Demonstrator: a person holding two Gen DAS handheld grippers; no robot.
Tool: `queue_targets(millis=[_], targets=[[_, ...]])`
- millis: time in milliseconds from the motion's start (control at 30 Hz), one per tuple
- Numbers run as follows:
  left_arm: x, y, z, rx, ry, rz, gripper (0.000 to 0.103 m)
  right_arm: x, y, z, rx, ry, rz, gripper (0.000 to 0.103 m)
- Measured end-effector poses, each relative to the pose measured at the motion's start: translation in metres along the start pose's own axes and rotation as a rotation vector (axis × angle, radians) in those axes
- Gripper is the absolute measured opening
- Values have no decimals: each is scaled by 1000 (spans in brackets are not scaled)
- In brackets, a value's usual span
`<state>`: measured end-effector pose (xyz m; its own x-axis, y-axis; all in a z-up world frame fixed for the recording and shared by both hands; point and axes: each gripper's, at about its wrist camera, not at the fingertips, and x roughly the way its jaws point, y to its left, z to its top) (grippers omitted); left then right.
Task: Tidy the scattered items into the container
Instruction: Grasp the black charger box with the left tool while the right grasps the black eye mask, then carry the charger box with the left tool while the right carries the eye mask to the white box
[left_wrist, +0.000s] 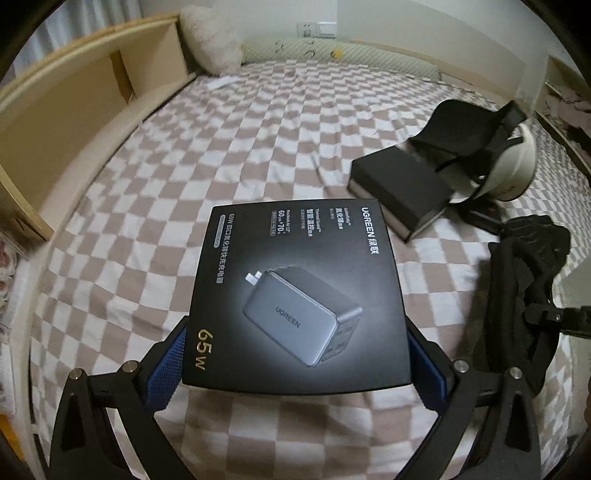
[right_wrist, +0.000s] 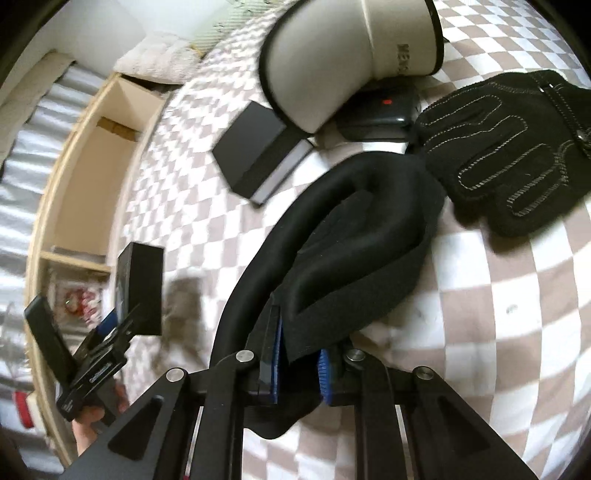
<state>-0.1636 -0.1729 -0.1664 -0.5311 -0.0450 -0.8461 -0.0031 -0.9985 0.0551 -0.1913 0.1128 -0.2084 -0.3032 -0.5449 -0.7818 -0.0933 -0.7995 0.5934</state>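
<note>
Blue pads (left_wrist: 168, 363) of the left gripper (left_wrist: 295, 365) pinch the charger box (left_wrist: 295, 291) by its two sides, held flat above the checkered bedsheet (left_wrist: 258, 122), likely for carrying. Right gripper (right_wrist: 297, 363) is pressed together on the black fabric pouch (right_wrist: 354, 236). Cream container (right_wrist: 332, 62) lies tipped beside a slim black box (right_wrist: 255, 155) and glove (right_wrist: 517, 147). Wooden shelf (left_wrist: 74, 110) borders the bed.

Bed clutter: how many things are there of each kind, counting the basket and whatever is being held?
boxes: 2, the charger box and the black box
glove: 1
black cloth: 1
basket: 1
dark gadget: 1
Total: 6
</note>
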Motion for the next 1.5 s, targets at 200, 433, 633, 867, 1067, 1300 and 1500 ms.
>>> queue_targets(millis=[200,433,633,867,1067,1300,1500], targets=[[-55,-18,8,-6,-85,-30,103,-50,13,-7,-61,-46,68,18],[-110,-49,13,-35,-166,-111,103,-125,14,-8,-133,-131,114,18],[-146,-95,15,12,-225,-177,103,-189,6,-11,-182,-217,114,18],[-177,-152,18,85,-274,-273,103,-272,-18,-28,-215,-356,95,18],[-194,-206,16,184,-301,-361,103,-323,-47,-32,-172,-481,81,18],[-213,-255,11,273,-328,-467,103,-370,-96,-39,-84,-592,-9,18],[-220,-287,3,337,-325,-517,103,-371,-131,-40,-58,-572,-61,18]])
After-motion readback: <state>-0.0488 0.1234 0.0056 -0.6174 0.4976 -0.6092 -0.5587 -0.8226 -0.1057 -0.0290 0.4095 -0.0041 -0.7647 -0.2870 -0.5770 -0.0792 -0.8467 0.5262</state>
